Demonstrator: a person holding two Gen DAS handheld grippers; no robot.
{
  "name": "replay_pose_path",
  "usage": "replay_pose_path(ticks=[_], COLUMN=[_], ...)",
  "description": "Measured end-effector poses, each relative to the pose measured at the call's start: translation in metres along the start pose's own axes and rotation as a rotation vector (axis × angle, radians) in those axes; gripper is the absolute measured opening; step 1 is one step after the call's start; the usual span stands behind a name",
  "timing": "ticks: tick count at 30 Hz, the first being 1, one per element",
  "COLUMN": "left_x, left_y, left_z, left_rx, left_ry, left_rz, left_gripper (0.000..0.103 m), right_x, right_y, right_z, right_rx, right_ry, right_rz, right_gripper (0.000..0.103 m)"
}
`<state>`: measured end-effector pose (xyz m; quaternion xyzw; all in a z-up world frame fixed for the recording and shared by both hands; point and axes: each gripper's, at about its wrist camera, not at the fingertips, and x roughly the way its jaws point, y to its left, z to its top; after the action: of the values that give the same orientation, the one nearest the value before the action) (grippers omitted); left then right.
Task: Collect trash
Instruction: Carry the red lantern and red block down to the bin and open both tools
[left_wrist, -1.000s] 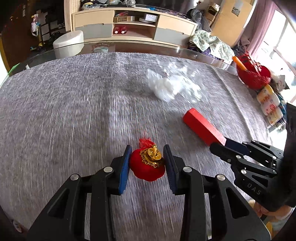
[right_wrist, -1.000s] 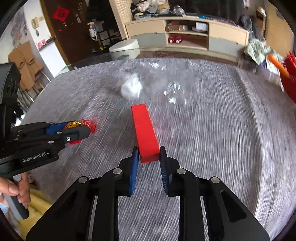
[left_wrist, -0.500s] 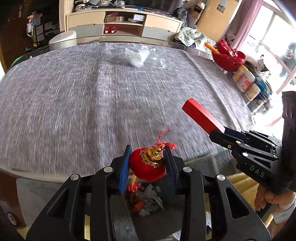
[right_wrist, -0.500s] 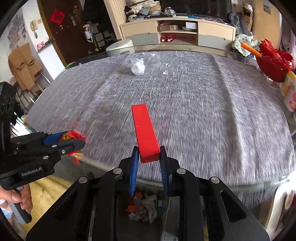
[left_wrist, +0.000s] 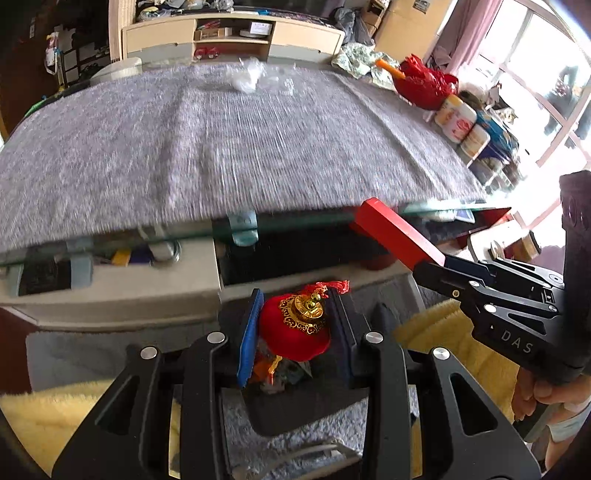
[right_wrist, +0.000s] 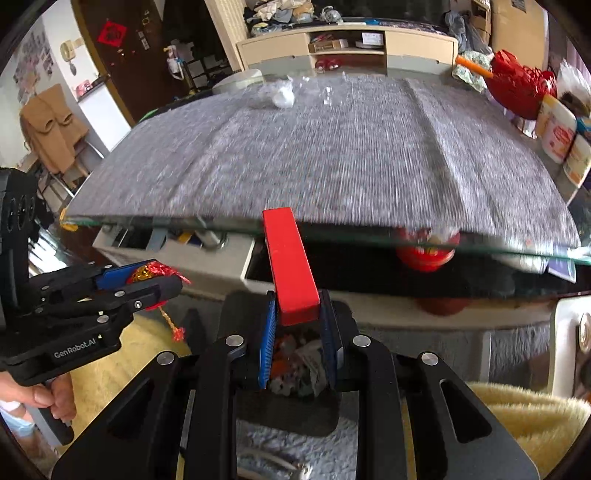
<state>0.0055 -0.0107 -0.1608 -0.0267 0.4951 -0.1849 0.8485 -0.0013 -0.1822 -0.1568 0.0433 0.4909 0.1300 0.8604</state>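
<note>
My left gripper (left_wrist: 295, 328) is shut on a red plush ornament (left_wrist: 291, 334) with a gold cap and red tassel. It hangs over a dark trash bin (left_wrist: 295, 402) on the floor, off the table's front edge. My right gripper (right_wrist: 297, 325) is shut on a long red block (right_wrist: 290, 266) above the same bin (right_wrist: 291, 406), which holds crumpled waste. Each gripper shows in the other's view, the right one at the right of the left wrist view (left_wrist: 436, 269), the left one at the left of the right wrist view (right_wrist: 162, 282). A crumpled clear plastic wrapper (left_wrist: 245, 77) lies at the table's far side.
The grey-covered glass table (left_wrist: 221, 147) fills the upper half of both views. Red bowl (left_wrist: 424, 86) and cans (left_wrist: 454, 118) stand at its right end. Yellow fluffy cloth (right_wrist: 517, 410) lies beside the bin. A shelf under the table holds clutter.
Both grippers pulled back from over the table past its front edge and lowered, carrying the ornament and the red block to above the bin.
</note>
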Motion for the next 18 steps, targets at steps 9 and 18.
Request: replay_pose_path(ticks=[9, 18], left_x=[0.033, 0.067], left_y=[0.001, 0.01], left_z=[-0.04, -0.059], left_rx=[-0.009, -0.026], left_ry=[0.089, 0.174], left_rz=[-0.005, -0.007], left_gripper=[0.033, 0.033], right_x=[0.031, 0.067], right_y=[-0.007, -0.011], right_z=[-0.038, -0.055], right_rx=[0.064, 0.096], right_ry=[0.128, 0.214], right_rz=[0.005, 0.004], right_gripper=[0.024, 0.024])
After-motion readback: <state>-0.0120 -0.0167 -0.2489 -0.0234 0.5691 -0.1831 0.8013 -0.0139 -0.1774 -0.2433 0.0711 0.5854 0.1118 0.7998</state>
